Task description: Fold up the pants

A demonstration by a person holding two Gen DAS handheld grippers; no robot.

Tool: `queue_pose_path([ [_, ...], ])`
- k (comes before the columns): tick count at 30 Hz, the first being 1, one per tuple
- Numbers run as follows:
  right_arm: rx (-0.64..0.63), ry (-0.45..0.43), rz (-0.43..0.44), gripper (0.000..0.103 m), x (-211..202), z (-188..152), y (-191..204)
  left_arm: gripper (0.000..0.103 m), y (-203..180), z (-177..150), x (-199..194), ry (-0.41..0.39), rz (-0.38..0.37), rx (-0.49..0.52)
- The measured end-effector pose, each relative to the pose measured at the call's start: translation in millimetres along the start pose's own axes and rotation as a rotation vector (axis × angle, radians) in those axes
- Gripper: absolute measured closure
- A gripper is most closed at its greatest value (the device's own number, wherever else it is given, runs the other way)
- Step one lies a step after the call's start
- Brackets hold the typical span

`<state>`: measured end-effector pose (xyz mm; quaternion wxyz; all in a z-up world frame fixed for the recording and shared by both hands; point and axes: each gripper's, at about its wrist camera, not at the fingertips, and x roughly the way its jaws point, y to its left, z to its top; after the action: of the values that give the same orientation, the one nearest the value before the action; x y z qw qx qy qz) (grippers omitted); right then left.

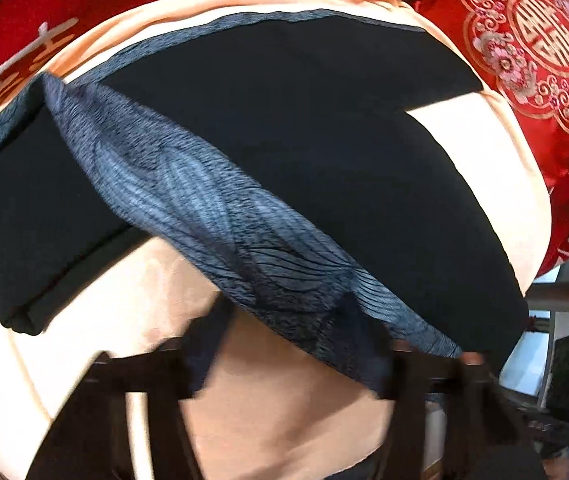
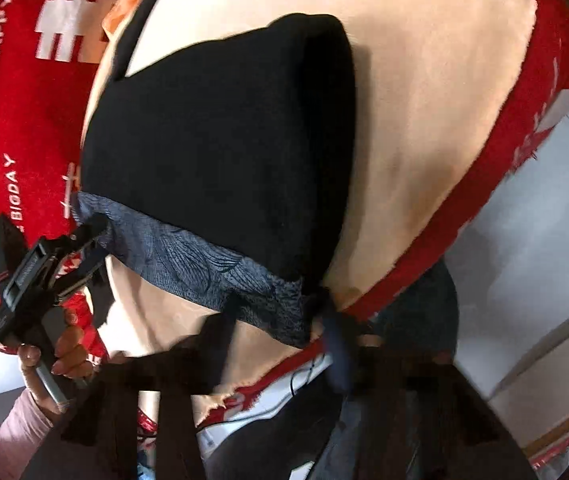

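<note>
Black pants (image 1: 304, 128) with a grey-blue patterned waistband (image 1: 212, 208) lie on a peach sheet (image 1: 284, 420), lifted at the waistband. In the left wrist view my left gripper (image 1: 296, 356) has its fingers wide apart, one fingertip (image 1: 360, 344) touching the waistband; whether it grips is unclear. In the right wrist view the pants (image 2: 220, 152) are doubled over, and my right gripper (image 2: 284, 320) pinches the waistband corner (image 2: 284, 304). The left gripper (image 2: 92, 236) shows there at the waistband's other end (image 2: 96, 212), closed on it.
Red bedding with white characters (image 2: 24, 120) lies to the left. A red embroidered pillow (image 1: 532, 44) lies at the far right. The bed edge (image 2: 464, 216) and pale floor (image 2: 544, 240) are on the right. A dark garment (image 2: 416, 308) hangs by the edge.
</note>
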<state>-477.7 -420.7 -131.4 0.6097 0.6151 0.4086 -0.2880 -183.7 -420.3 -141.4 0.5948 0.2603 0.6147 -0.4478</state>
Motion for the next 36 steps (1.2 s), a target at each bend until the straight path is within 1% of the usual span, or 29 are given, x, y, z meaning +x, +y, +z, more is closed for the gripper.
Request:
queue_pose_path([
  [1,-0.02,0.0,0.001,0.088,-8,2,7,0.075,-1,2,-2,0.012,-0.023,-0.007],
  [3,-0.072,-0.013,0.009,0.089,-26,8,22,0.076,-3,8,-7,0.015,-0.051,-0.04],
  [6,-0.117,-0.052,0.076,0.089,-61,29,51,0.076,-7,20,-25,-0.023,-0.066,-0.076],
  [9,-0.184,-0.1,0.108,0.089,-91,64,81,0.076,-14,42,-41,-0.073,-0.076,-0.11],
  [12,-0.248,-0.13,0.126,0.089,-109,111,109,0.076,-20,73,-51,-0.126,-0.08,-0.13],
  [16,-0.348,-0.168,0.084,0.089,-120,175,148,0.076,-18,119,-56,-0.192,-0.041,-0.116],
  [19,-0.396,-0.185,0.061,0.089,-110,230,176,0.076,-12,158,-54,-0.241,0.003,-0.126],
  [22,-0.448,-0.2,0.017,0.089,-99,276,199,0.075,1,182,-59,-0.284,0.045,-0.146],
  [23,-0.456,-0.209,-0.001,0.089,-95,294,205,0.075,3,187,-58,-0.294,0.058,-0.151],
  [24,-0.454,-0.211,-0.006,0.089,-90,305,208,0.074,6,190,-60,-0.304,0.078,-0.156],
  [25,-0.44,-0.213,-0.011,0.089,-85,321,210,0.069,10,193,-62,-0.312,0.104,-0.157],
  [26,-0.423,-0.2,-0.018,0.089,-77,336,211,0.043,14,193,-64,-0.322,0.141,-0.157],
  [27,-0.416,-0.184,-0.022,0.087,-71,343,210,0.023,17,190,-66,-0.336,0.173,-0.159],
  [28,-0.411,-0.155,-0.03,0.085,-61,352,209,0.022,20,185,-66,-0.352,0.194,-0.155],
  [29,-0.416,-0.134,-0.066,0.085,-52,357,209,0.022,22,181,-64,-0.344,0.209,-0.138],
  [30,-0.425,-0.127,-0.094,0.082,-48,359,210,0.022,22,177,-58,-0.314,0.236,-0.11],
  [31,-0.453,-0.134,-0.144,0.08,-44,359,213,0.022,23,172,-52,-0.288,0.266,-0.089],
  [32,-0.476,-0.148,-0.166,0.071,-45,357,216,0.022,24,167,-45,-0.257,0.297,-0.073],
  [33,-0.499,-0.164,-0.174,0.057,-48,353,220,0.022,27,160,-36,-0.218,0.313,-0.07],
  [34,-0.519,-0.179,-0.168,0.049,-54,346,222,0.022,32,153,-28,-0.181,0.318,-0.077],
  [35,-0.53,-0.195,-0.165,0.042,-60,336,222,0.022,34,148,-22,-0.158,0.325,-0.086],
  [36,-0.532,-0.196,-0.161,0.042,-64,327,219,0.022,38,141,-16,-0.139,0.341,-0.101],
])
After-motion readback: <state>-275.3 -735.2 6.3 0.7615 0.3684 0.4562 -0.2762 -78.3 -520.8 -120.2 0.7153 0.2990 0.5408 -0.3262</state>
